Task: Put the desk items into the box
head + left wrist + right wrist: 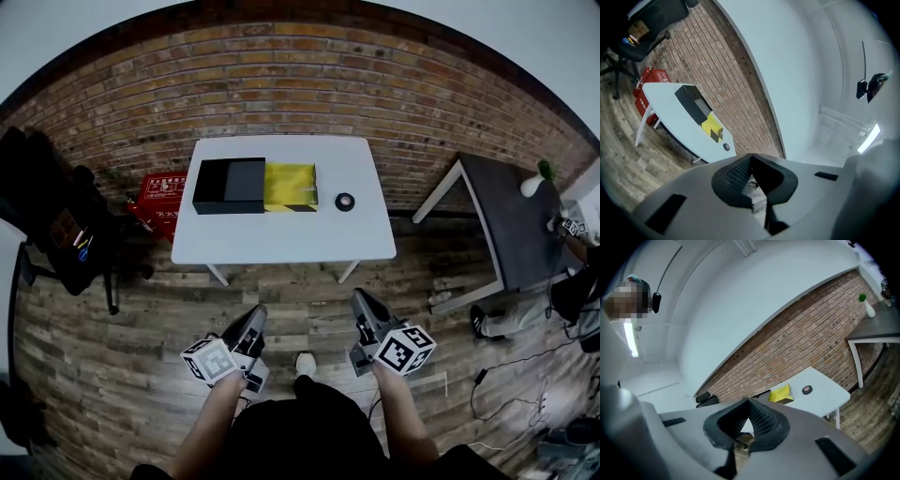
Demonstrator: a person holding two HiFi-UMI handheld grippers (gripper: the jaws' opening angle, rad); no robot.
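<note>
Fingers closed, empty: left gripper, right gripper; white table, brick wall, plank floor.

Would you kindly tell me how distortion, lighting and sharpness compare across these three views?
Head view: heavy fisheye bows the brick wall, corners black, white table sharp and evenly lit. Left gripper view: tilted, lamp glares at right. Right gripper view: tilted, strip light blown out at left.

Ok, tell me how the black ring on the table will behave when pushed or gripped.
The ring lies flat on the table, so a push would probably slide it rather than roll it. It looks small and seems hollow in the middle, so it is likely light. If it tips onto its edge during a lift, its round shape could let it roll away.
</note>
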